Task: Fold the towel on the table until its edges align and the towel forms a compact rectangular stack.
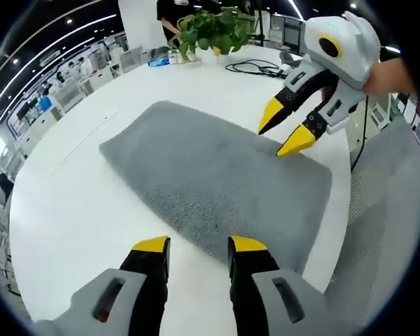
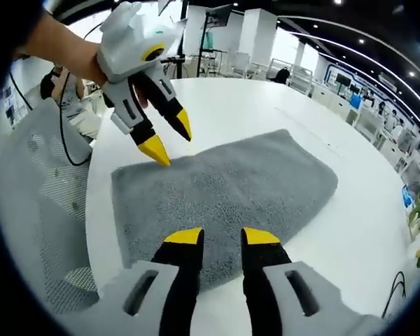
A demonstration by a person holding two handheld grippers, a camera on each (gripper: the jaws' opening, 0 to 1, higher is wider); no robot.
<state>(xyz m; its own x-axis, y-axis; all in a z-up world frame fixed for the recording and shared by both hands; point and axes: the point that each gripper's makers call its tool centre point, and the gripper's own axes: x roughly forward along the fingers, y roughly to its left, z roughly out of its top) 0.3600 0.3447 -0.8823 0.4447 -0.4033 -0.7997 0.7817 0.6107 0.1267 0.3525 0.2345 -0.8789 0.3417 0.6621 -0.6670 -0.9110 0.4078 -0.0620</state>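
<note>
A grey towel (image 1: 210, 175) lies flat on the round white table (image 1: 77, 210). My left gripper (image 1: 199, 245) is open, with its yellow tips at the towel's near long edge and nothing between them. Across the towel my right gripper (image 1: 283, 129) is also open, a hand holding it just above the opposite edge. In the right gripper view the towel (image 2: 224, 189) spreads ahead of my open right gripper (image 2: 222, 236), whose tips hang over its near edge. My left gripper (image 2: 169, 136) hovers open at the far-left edge, its lower tip close to the cloth.
A potted plant (image 1: 213, 31) and black cables (image 1: 255, 68) sit at the table's far side. A grey mesh chair (image 1: 378, 210) stands close to the table rim (image 2: 91, 210) beside the towel. Bare white tabletop (image 2: 364, 231) surrounds the towel.
</note>
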